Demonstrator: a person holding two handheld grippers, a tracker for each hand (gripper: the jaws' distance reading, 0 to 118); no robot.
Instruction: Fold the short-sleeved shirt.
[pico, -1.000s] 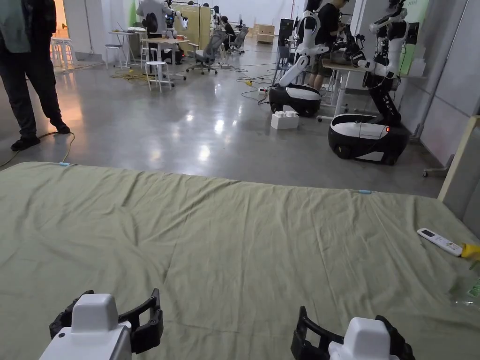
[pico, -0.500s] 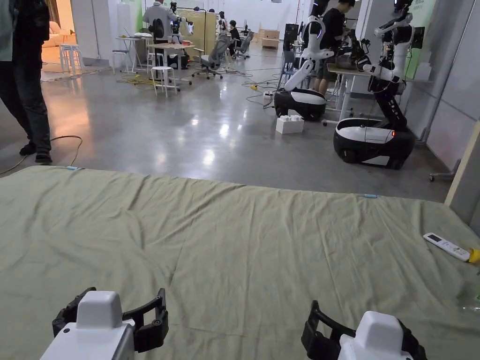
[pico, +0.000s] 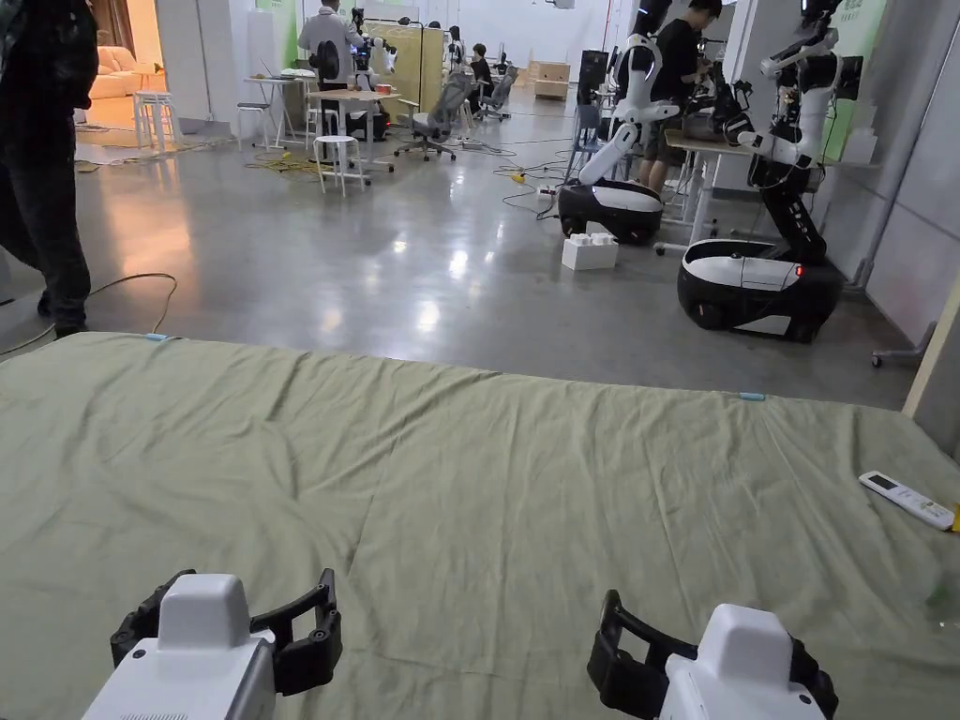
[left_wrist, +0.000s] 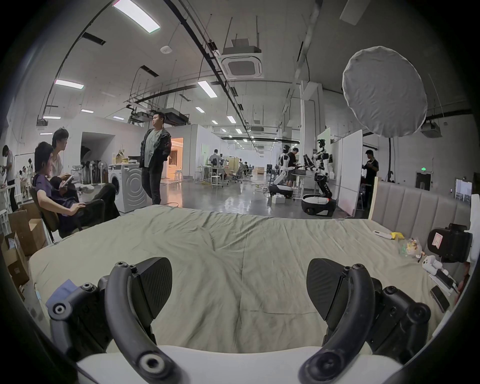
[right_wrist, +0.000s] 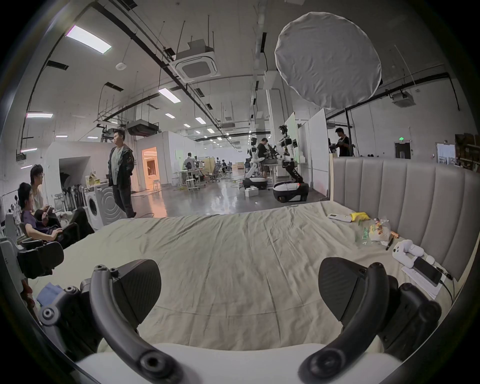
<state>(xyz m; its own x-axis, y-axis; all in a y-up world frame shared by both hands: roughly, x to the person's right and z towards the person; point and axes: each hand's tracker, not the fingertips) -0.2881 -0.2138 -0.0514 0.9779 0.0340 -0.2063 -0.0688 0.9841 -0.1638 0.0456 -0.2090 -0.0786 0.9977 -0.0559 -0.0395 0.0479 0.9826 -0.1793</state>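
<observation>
A wrinkled olive-green sheet (pico: 469, 469) covers the bed in front of me, and no shirt lies on the part I see. My left gripper (pico: 251, 581) hovers open over the near edge at the lower left, its black pads (left_wrist: 155, 280) wide apart with nothing between them. To its right, my right gripper (pico: 703, 614) is also open and empty, with its pads (right_wrist: 337, 283) spread over bare sheet (right_wrist: 233, 259). A scrap of blue cloth (left_wrist: 65, 287) peeks out behind the left jaw in the left gripper view; what it is stays unclear.
A white remote (pico: 907, 500) lies at the bed's right edge. Along the padded headboard (right_wrist: 415, 194) sit a plastic bag (right_wrist: 374, 231), a white controller (right_wrist: 407, 250) and a phone (right_wrist: 426, 270). A person (pico: 47, 169) stands beyond the far left corner. Wheeled robots (pico: 759, 281) stand on the floor.
The head camera has shifted a little, so the room sits slightly lower and to the right. The standing person has stepped left. Both grippers stay open in the same place.
</observation>
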